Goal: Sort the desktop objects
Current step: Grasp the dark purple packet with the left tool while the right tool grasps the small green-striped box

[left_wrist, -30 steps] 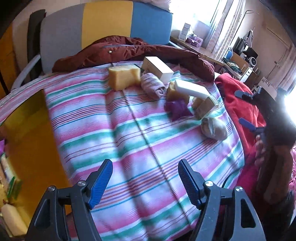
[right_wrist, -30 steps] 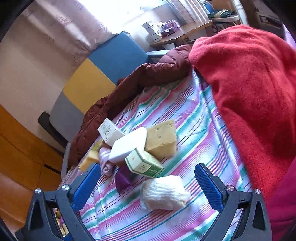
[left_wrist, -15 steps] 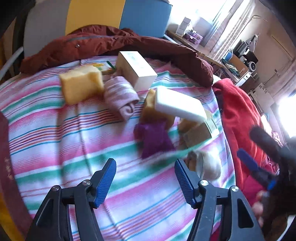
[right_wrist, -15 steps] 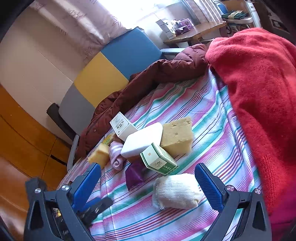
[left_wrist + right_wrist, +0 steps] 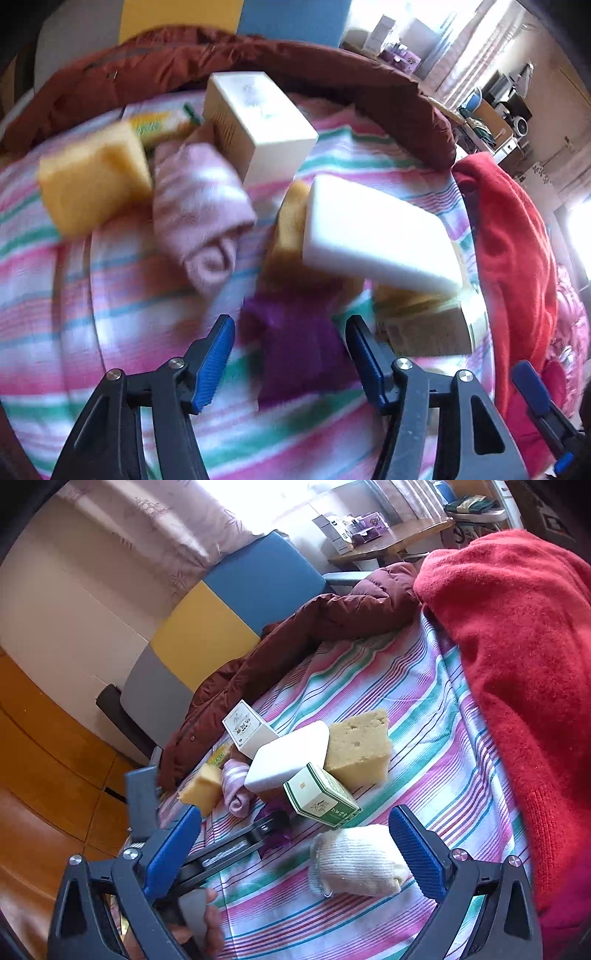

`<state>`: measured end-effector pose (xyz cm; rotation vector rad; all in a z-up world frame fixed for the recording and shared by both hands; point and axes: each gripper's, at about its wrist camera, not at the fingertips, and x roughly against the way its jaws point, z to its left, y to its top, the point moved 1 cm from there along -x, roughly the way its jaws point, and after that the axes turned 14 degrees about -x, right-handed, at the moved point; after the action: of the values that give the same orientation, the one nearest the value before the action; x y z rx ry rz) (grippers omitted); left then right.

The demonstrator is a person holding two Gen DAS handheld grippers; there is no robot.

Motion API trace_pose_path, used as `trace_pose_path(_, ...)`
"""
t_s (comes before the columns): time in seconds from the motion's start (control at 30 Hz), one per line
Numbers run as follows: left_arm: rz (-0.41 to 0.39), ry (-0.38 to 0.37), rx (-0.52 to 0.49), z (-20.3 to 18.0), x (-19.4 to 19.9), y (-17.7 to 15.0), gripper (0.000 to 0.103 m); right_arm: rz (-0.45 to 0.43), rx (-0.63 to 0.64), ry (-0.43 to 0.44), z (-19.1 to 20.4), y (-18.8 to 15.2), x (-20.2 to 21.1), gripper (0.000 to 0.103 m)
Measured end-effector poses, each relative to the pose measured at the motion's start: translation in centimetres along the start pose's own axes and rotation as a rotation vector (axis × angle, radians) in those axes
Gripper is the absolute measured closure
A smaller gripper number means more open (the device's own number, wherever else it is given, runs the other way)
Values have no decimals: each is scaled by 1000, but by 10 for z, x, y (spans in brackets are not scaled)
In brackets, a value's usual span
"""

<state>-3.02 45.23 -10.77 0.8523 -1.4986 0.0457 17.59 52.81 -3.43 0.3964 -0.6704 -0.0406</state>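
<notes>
- The left tongs sit low in the middle of the left view. Their blue tips are apart, with nothing in them.
- A purple sock lies between those tips, low in the middle of the frame. I cannot tell if the tips touch it; the picture is blurry.
- The right tongs sit at the bottom of the right view. Their tips are wide apart and hold nothing.
- A white sock lies between the right tips, at the lower middle, on the striped cloth.
- The pile fills the middle of the frame: a white block leans on a brown sponge, with a green box just beside them.
- A pink sock, a yellow sponge and a cream box sit in the upper left of the left view.
- What could go wrong: the white block hangs just over the purple sock. If the left tongs push in too far, I think they could bump it and tip the pile.
- The sock is soft. A shallow pinch could grab only a fold, and it might slip out.
- The two tongs are near each other, so they could knock together.
</notes>
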Motion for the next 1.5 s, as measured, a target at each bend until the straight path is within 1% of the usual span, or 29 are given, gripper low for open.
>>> trace_pose_path(0.1, -17, 16, -29, -1, -5, 2, 43, 2, 4, -4, 0, 0, 0, 1)
trace_pose_path(0.2, -33, 50, -86, -6, -7, -2, 43, 12, 14, -16, 0, -2, -3, 1)
trace_pose_path(0.23, -33, 66, -99, -8, -7, -2, 46, 12, 19, -19, 1, -2, -3, 1)
trace_pose_path(0.27, -30, 100, -121, -10, -7, -3, 50, 12, 24, -24, 1, -2, -4, 2)
trace_pose_path(0.4, -36, 131, -159, -12, -3, -7, 52, 17, 46, -52, 3, -4, -7, 3)
trace_pose_path(0.53, -38, 139, -160, -9, 2, -15, 53, 35, 68, -91, 3, -7, -13, 7)
trace_pose_path(0.67, -39, 142, -148, -4, 14, -31, 53, 45, 112, -129, 7, -9, -19, 9)
trace_pose_path(0.73, -41, 141, -139, 0, 21, -40, 53, 47, 154, -153, 12, -9, -23, 9)
trace_pose_path(0.87, -40, 136, -131, 2, 32, -59, 53, 45, 258, -230, 21, -7, -38, 11)
trace_pose_path(0.9, -41, 133, -127, 2, 33, -62, 54, 45, 284, -248, 23, -6, -42, 13)
trace_pose_path(0.97, -44, 131, -120, 4, 39, -71, 54, 48, 352, -280, 28, -6, -53, 26)
trace_pose_path(1.0, -45, 128, -117, 5, 42, -75, 54, 48, 370, -288, 29, -6, -55, 28)
trace_pose_path(1.1, -50, 126, -114, 6, 49, -86, 53, 42, 440, -356, 31, -6, -68, 36)
trace_pose_path(1.13, -51, 124, -112, 7, 50, -88, 53, 53, 447, -354, 30, -6, -70, 46)
trace_pose_path(1.17, -55, 118, -106, 8, 53, -91, 53, 63, 448, -348, 30, -6, -71, 59)
trace_pose_path(1.2, -62, 114, -101, 9, 55, -93, 53, 68, 454, -350, 30, -7, -73, 66)
trace_pose_path(1.23, -65, 119, -95, 10, 59, -96, 53, 74, 460, -354, 30, -8, -73, 69)
trace_pose_path(1.3, -78, 114, -77, 14, 67, -101, 53, 83, 470, -335, 32, -12, -73, 70)
trace_pose_path(1.4, -112, 127, -59, 18, 83, -108, 53, 82, 490, -302, 38, -16, -70, 70)
trace_pose_path(1.47, -144, 138, -55, 22, 99, -114, 53, 88, 485, -256, 42, -18, -66, 70)
trace_pose_path(1.5, -162, 141, -51, 24, 108, -115, 53, 90, 486, -217, 45, -19, -62, 70)
